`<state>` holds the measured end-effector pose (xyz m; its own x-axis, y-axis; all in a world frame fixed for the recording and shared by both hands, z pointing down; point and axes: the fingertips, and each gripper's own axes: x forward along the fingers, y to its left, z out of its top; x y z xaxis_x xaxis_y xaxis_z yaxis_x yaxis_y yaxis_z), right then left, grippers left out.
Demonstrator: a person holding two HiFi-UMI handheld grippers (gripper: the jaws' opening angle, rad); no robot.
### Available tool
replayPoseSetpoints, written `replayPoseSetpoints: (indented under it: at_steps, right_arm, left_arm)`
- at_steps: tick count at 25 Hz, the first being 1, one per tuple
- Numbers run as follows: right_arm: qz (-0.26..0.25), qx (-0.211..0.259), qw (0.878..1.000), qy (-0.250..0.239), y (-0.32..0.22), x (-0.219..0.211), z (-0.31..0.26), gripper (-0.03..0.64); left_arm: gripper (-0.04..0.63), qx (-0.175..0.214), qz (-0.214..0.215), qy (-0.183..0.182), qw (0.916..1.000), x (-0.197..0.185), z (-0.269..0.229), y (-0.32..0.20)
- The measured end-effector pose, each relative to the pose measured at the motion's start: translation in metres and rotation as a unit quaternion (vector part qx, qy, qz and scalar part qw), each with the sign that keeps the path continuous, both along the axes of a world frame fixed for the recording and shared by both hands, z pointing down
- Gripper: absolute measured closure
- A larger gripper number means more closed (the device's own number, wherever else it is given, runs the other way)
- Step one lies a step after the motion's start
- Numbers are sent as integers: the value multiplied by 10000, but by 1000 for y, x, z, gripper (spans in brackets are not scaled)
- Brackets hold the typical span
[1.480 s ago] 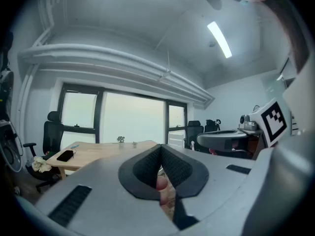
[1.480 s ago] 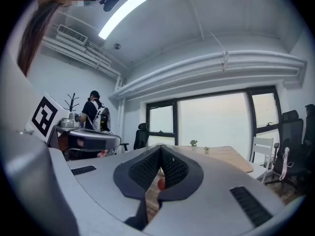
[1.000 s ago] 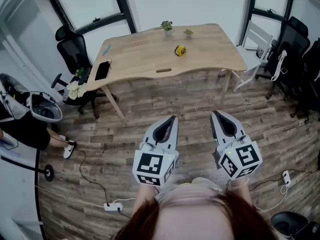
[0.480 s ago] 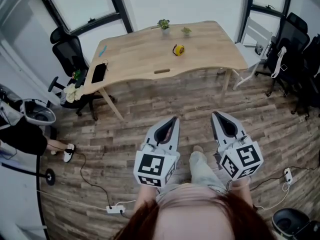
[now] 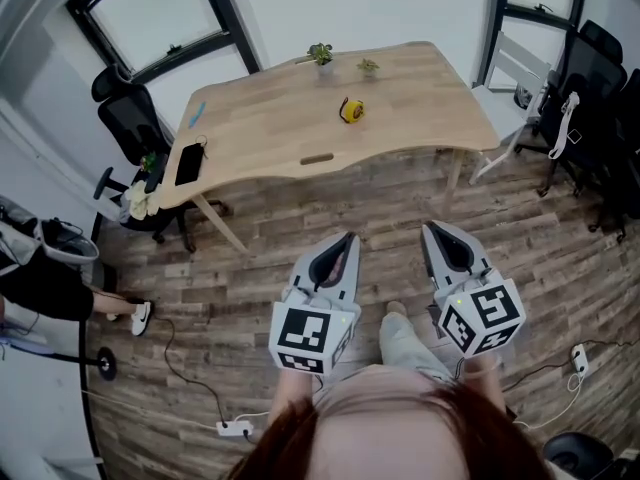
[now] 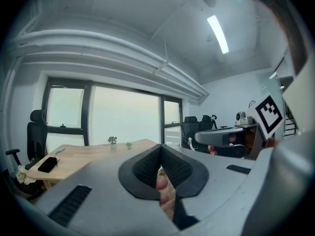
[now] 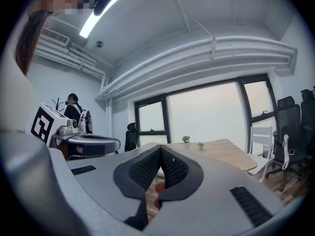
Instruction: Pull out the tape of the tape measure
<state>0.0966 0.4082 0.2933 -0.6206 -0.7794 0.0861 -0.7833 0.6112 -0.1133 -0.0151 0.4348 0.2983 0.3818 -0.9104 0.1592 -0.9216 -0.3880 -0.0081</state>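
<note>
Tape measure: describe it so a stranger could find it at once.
Look at the wooden table by the windows. Near its middle sits the tape measure. It is small, round, yellow and black, unlike the green potted plants behind it.

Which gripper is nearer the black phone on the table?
Left. The left gripper hangs over the floor short of the phone; the right gripper is farther right.

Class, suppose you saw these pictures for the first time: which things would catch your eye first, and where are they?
The two grey grippers low in the head view stand out: the left gripper and right gripper, both shut and empty, point towards a wooden table. Near that table's middle sits a small yellow tape measure, with two potted plants at its far edge.
</note>
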Motion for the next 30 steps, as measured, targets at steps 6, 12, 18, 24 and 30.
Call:
replayPoseSetpoints:
  at_steps: [6, 12, 18, 24, 30]
  right_arm:
    - [-35, -46, 10000, -20, -58, 10, -3, 617]
    - [-158, -64, 9999, -9, -117, 16, -1, 617]
    - [-303, -84, 9995, 29, -167, 20, 1, 617]
    - [-445, -115, 9989, 14, -207, 24, 7, 617]
    - [-517, -193, 9984, -98, -240, 22, 15, 617]
  left_arm:
    - [595, -7, 27, -7, 10000, 14, -6, -59]
    - [595, -41, 37, -82, 10000, 27, -4, -119]
    - [595, -29, -20, 31, 10000, 36, -5, -169]
    - [594, 8, -179, 19, 9998, 41, -3, -210]
    - [594, -103, -239, 43, 9997, 40, 4, -236]
